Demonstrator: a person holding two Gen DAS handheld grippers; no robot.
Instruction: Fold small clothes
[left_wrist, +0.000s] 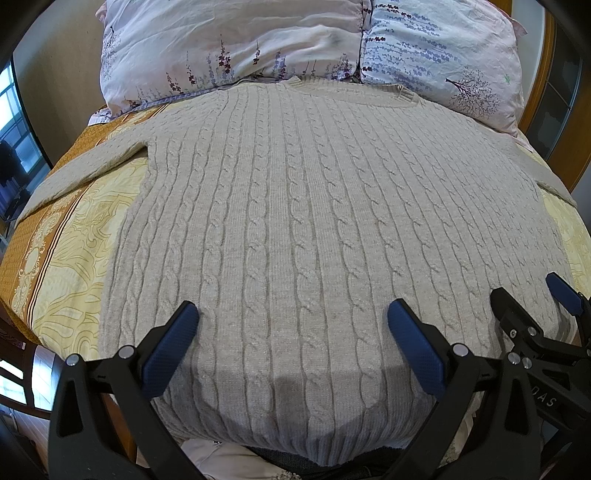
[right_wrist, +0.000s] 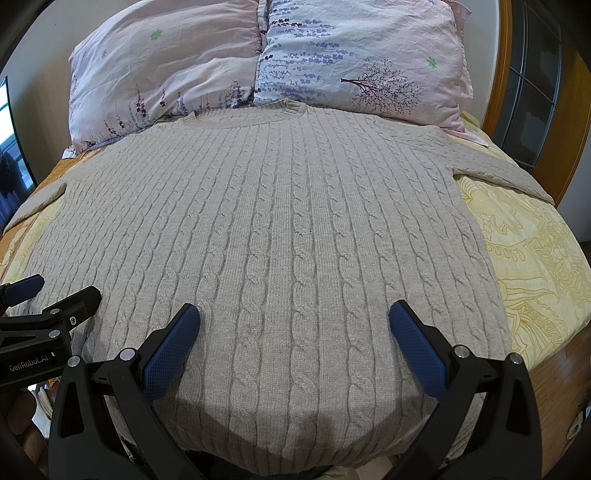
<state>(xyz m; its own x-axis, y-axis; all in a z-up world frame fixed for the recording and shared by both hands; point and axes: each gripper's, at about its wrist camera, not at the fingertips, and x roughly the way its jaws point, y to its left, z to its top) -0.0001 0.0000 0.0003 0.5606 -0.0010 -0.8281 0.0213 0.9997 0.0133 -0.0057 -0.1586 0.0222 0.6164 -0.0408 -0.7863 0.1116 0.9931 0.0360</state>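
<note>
The left gripper (left_wrist: 293, 321) hangs over the lower part of the sweater (left_wrist: 314, 221), its blue pads (left_wrist: 173, 343) spread wide with nothing between them. The right gripper (right_wrist: 295, 321) is likewise spread wide over the same hem area, holding nothing. Whether either gripper's tips touch the knit cannot be told. Each appears at the edge of the other's view: the right one at the left camera's lower right, cut off by the frame, and the left one at the right camera's lower left, also partly cut off.

The sweater, beige cable knit, lies flat and unfolded on the bed (right_wrist: 524, 251), collar (right_wrist: 291, 107) at the far end touching the pillows (right_wrist: 362, 55). Its hem drops out of sight below the grippers, in shadow. Both sleeves (left_wrist: 85, 173) stretch outward and run off toward the bed's sides, their cuffs not visible. The yellow patterned bedspread shows on either side. A wooden headboard (right_wrist: 498, 74) is partly visible at the right edge.
</note>
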